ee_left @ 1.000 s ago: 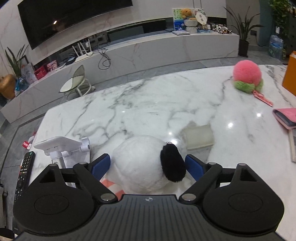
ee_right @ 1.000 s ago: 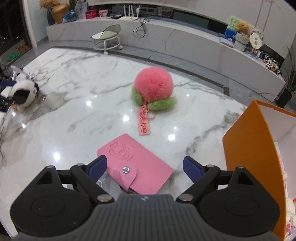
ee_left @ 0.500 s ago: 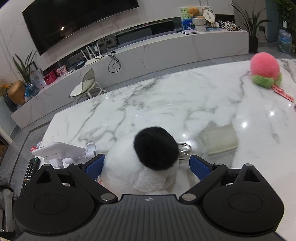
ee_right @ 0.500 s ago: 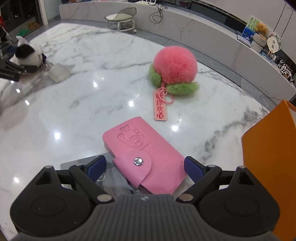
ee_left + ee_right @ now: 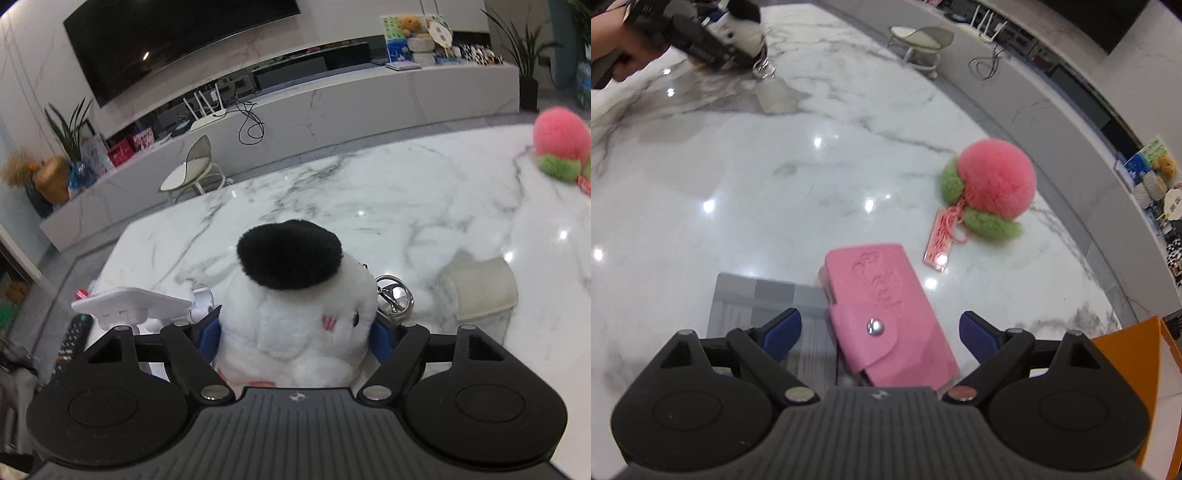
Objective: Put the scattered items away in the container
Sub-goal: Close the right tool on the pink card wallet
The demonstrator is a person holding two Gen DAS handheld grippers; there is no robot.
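My left gripper (image 5: pixel 297 334) is shut on a white plush panda with a black ear (image 5: pixel 295 310) and holds it above the marble table (image 5: pixel 332 192); a metal key ring (image 5: pixel 393 297) hangs from it. My right gripper (image 5: pixel 881 330) is open and straddles a pink snap wallet (image 5: pixel 886 310) lying on the table. A pink peach plush with green leaves and a red tag (image 5: pixel 991 188) lies beyond the wallet; it also shows in the left wrist view (image 5: pixel 561 147). The orange container (image 5: pixel 1137 373) stands at the right edge.
A grey card or cloth (image 5: pixel 764 306) lies under the wallet's left side. A pale translucent pouch (image 5: pixel 480 288) lies right of the panda. A white phone stand (image 5: pixel 129 304) and a remote (image 5: pixel 70 343) sit at the table's left end. The left gripper and hand (image 5: pixel 683 33) show far left.
My left gripper closed on the panda and lifted it, turning it upright. My right gripper moved forward and swung left over the pink wallet, staying open.
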